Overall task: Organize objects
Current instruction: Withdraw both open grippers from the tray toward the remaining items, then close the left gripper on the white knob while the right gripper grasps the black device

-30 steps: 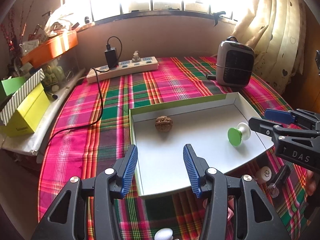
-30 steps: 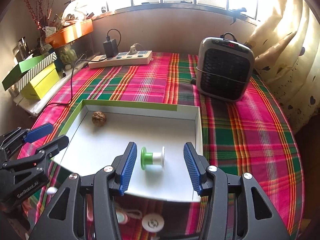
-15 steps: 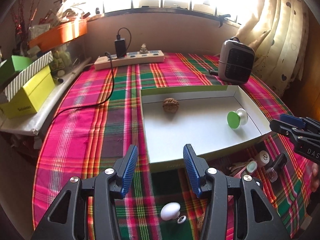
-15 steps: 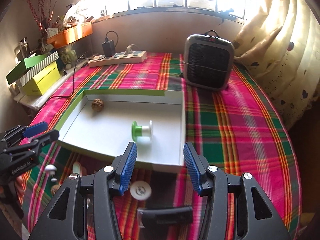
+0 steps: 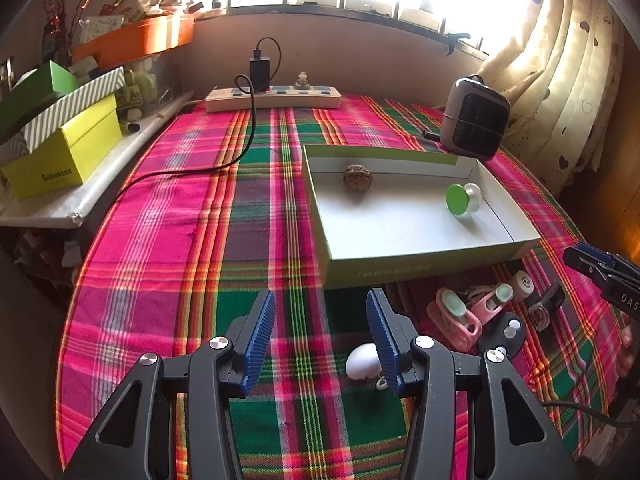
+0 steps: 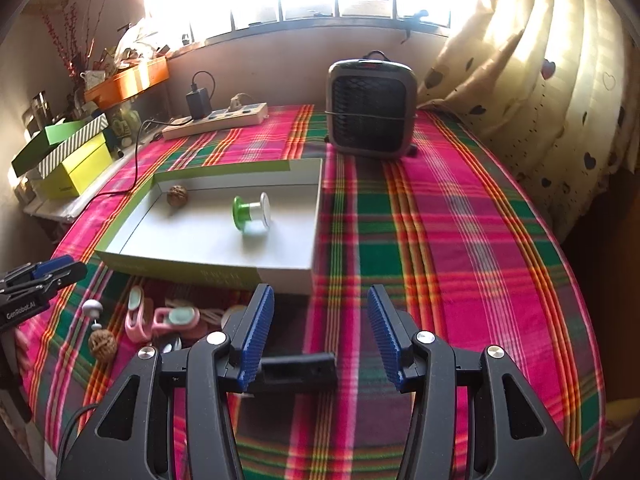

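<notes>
Two items, walnut [image 5: 358,177] and green spool [image 5: 460,199], lie in the box [image 5: 416,268]; both tools, left [image 5: 321,334] and right [image 6: 320,330], gape empty, so centre the white knob [image 5: 362,364], at 5 o'clock of left tool, before closing

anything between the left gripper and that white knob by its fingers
Nothing visible does. The white knob lies on the plaid tablecloth, partly hidden behind one finger of the open left gripper. Only bare cloth shows between the fingers.
</notes>
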`<state>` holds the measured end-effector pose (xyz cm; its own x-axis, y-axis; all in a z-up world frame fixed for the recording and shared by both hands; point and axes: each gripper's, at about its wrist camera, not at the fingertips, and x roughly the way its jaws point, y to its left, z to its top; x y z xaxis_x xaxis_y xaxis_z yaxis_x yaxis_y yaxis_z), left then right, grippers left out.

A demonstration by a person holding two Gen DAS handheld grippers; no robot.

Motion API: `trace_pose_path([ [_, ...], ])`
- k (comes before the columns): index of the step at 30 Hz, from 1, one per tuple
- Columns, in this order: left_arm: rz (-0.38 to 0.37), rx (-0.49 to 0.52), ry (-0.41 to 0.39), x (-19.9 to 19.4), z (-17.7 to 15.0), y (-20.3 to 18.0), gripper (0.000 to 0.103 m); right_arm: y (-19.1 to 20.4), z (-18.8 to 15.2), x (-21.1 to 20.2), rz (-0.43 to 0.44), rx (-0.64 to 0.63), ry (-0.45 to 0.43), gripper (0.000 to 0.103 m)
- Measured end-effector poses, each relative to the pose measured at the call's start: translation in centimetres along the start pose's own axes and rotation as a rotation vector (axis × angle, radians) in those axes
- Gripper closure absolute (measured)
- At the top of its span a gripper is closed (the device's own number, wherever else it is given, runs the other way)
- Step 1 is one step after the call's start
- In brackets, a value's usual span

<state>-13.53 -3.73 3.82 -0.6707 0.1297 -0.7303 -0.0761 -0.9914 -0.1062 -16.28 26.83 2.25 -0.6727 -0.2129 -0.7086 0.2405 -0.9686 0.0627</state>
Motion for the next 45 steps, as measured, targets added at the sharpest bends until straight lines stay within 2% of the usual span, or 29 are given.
trace_pose_path([
  [12,-0.065,-0.016,0.046,0.1,-1.5,-0.2,0.057,-0.8,-2.8,-0.1,0.072,0.04,0.023,0.048],
  [15,-0.081,-0.01,0.057,0.1,-1.9,-0.6,0.056,-0.5,-3.3,0.3,0.087,0.039,0.046,0.044],
  [19,-0.083,-0.012,0.067,0.3,-2.2,-0.9,0.056,0.0,-3.5,0.4,0.106,0.03,0.044,0.04],
  [25,-0.082,-0.013,0.082,0.5,-2.5,-0.9,0.056,0.5,-3.9,0.8,0.105,0.002,0.056,0.039],
  [38,-0.082,-0.016,0.096,0.9,-2.6,-0.8,0.056,1.9,-5.4,0.7,0.229,-0.055,0.125,0.039],
  [45,-0.086,-0.018,0.106,1.2,-2.7,-0.7,0.056,1.7,-4.7,0.2,0.173,-0.154,0.071,0.039],
])
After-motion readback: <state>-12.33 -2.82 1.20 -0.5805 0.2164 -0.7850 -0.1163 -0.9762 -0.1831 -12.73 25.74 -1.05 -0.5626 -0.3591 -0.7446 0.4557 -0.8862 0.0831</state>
